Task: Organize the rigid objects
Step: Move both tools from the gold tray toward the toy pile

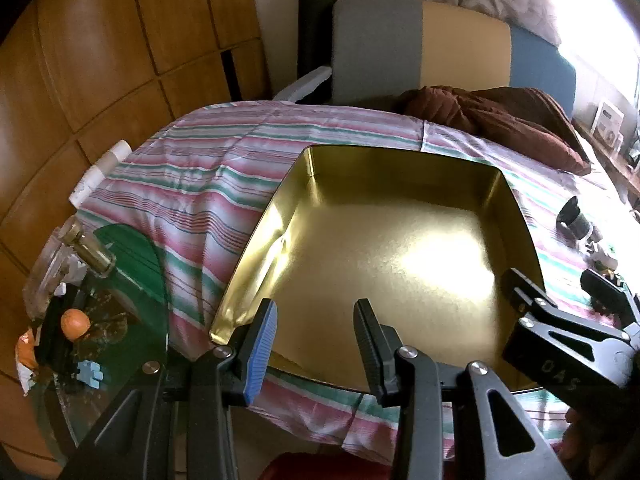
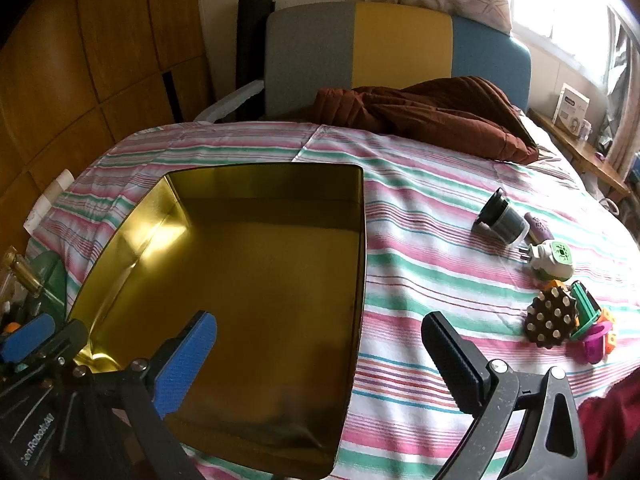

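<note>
gold tin [image 2: 256, 280], pink-green striped cloth [image 2: 420, 240]

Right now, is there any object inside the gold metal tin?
No, the gold metal tin shows only its bare shiny floor; the small objects lie on the striped cloth beside it.

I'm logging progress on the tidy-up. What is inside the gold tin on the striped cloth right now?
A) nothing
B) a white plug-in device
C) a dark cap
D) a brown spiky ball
A: the gold tin shows only its bare shiny bottom, and the small items lie on the striped cloth to its right.
</note>
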The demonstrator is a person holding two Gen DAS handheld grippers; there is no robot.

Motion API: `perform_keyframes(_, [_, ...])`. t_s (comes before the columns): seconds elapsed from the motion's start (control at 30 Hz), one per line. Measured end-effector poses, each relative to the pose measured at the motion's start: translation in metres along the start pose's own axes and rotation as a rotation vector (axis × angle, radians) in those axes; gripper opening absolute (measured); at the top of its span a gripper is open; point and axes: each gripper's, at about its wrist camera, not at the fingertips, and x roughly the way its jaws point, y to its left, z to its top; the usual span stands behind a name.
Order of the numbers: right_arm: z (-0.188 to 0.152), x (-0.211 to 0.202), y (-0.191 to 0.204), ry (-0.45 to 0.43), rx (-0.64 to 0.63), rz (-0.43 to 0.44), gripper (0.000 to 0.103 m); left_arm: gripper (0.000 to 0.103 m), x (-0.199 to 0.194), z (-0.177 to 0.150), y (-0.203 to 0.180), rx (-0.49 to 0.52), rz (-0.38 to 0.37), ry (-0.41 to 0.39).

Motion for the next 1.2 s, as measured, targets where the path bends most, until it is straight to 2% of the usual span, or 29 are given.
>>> perform_keyframes(0.57, [-0.006, -0.008, -0.015, -0.011, 0.020, -0.004, 0.103, 0.040, 0.003, -0.004, -0.007, 0.017, -0.013, 0.027])
perform_keyframes(0.7, [-0.007, -0.011, -0.024, -0.015, 0.027, -0.012, 0.103, 0.040, 0.007, -0.006, -0.007, 0.008, -0.084, 0.058])
perform_keyframes(0.87, [-0.014, -0.008, -0.051, 0.020, 0.086, 0.023, 0.103, 0.040, 0.010, -0.013, -0.009, -0.018, -0.247, 0.083])
perform_keyframes(0.97, [-0.023, -0.008, -0.067, 0.027, 0.098, 0.014, 0.103, 0.040, 0.011, -0.017, -0.015, -0.021, -0.342, 0.100])
perform_keyframes(1.07, [-0.034, -0.008, -0.083, 0.038, 0.107, -0.020, 0.103, 0.040, 0.011, -0.021, -0.025, -0.001, -0.376, 0.115])
perform_keyframes(1.2, [-0.050, -0.008, -0.110, 0.054, 0.159, -0.029, 0.103, 0.040, 0.008, -0.028, -0.048, 0.078, -0.335, 0.147])
